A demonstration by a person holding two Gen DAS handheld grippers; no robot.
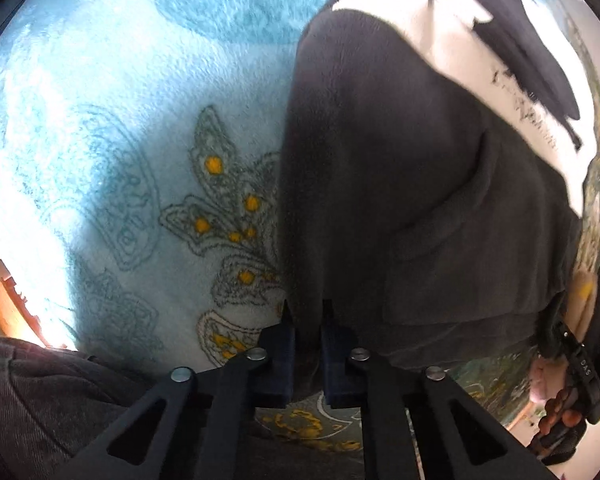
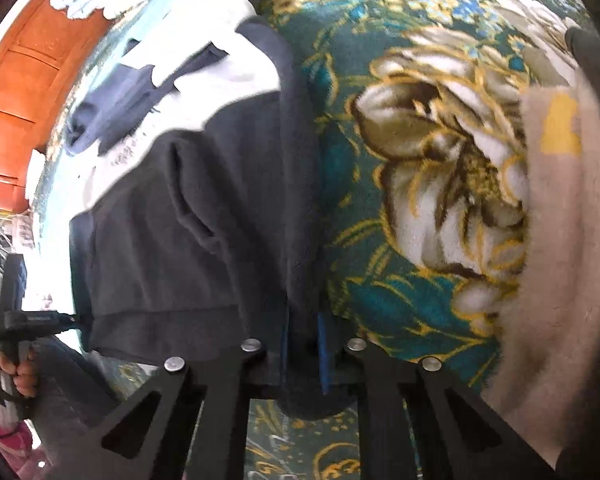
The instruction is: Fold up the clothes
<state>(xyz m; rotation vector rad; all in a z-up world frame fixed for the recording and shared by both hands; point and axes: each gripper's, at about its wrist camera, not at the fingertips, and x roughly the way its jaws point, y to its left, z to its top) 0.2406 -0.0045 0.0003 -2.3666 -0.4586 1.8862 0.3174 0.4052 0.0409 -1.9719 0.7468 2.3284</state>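
A dark grey and white fleece hoodie (image 1: 412,184) hangs stretched between my two grippers above a patterned blanket. My left gripper (image 1: 308,312) is shut on the hoodie's bottom hem at its left corner. In the right wrist view the same hoodie (image 2: 188,220) fills the left half, and my right gripper (image 2: 303,320) is shut on the hem at its right corner. A front pocket (image 1: 452,216) shows on the grey part. The other hand and gripper show at each view's edge, in the left wrist view (image 1: 580,364) and in the right wrist view (image 2: 16,328).
A light blue blanket with butterfly motifs (image 1: 140,140) lies under the hoodie on the left; a dark green floral blanket (image 2: 412,168) lies on the right. A beige garment (image 2: 556,240) lies at the far right. An orange wooden door (image 2: 24,80) stands behind.
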